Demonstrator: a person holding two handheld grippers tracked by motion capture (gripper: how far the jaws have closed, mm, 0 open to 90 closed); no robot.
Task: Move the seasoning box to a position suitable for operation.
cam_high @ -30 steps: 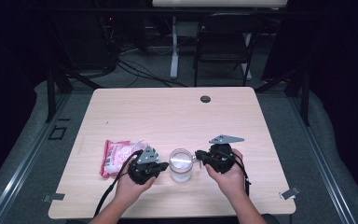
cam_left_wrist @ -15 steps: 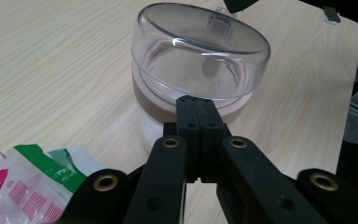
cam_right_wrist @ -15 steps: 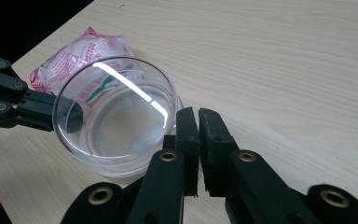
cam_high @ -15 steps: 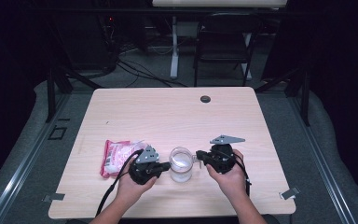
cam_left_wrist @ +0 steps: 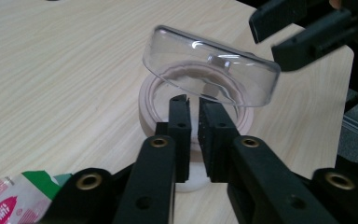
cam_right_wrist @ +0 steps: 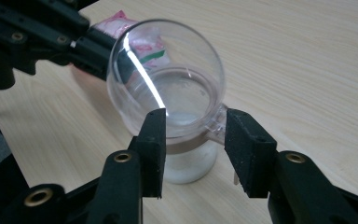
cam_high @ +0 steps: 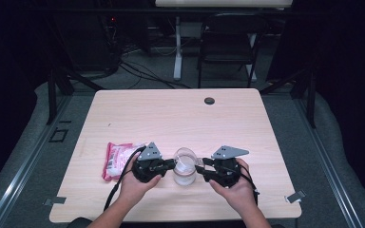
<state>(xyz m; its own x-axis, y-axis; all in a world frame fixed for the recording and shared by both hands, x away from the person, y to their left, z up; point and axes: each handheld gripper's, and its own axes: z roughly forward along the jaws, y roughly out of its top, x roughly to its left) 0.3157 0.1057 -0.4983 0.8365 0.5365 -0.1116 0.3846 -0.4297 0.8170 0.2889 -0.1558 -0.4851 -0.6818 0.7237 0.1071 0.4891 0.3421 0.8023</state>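
- In the high view the jar (cam_high: 184,172) stands near the table's (cam_high: 171,118) front edge, between both grippers; its hinged clear lid (cam_left_wrist: 209,72) is tilted up
- Whether anything sits between the left gripper's (cam_left_wrist: 193,100) nearly closed jaws at the jar's rim cannot be made out
- The right gripper's (cam_right_wrist: 193,122) jaws stand apart, straddling the lid's hinge side
- A snack packet (cam_high: 116,159) lies left of the jar, partly behind the left hand (cam_high: 135,183)

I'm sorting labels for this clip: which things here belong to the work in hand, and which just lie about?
In the job:
jar
clear lid, tilted open
left hand-held gripper
right hand-held gripper

Lying about:
snack packet
round grommet in the table
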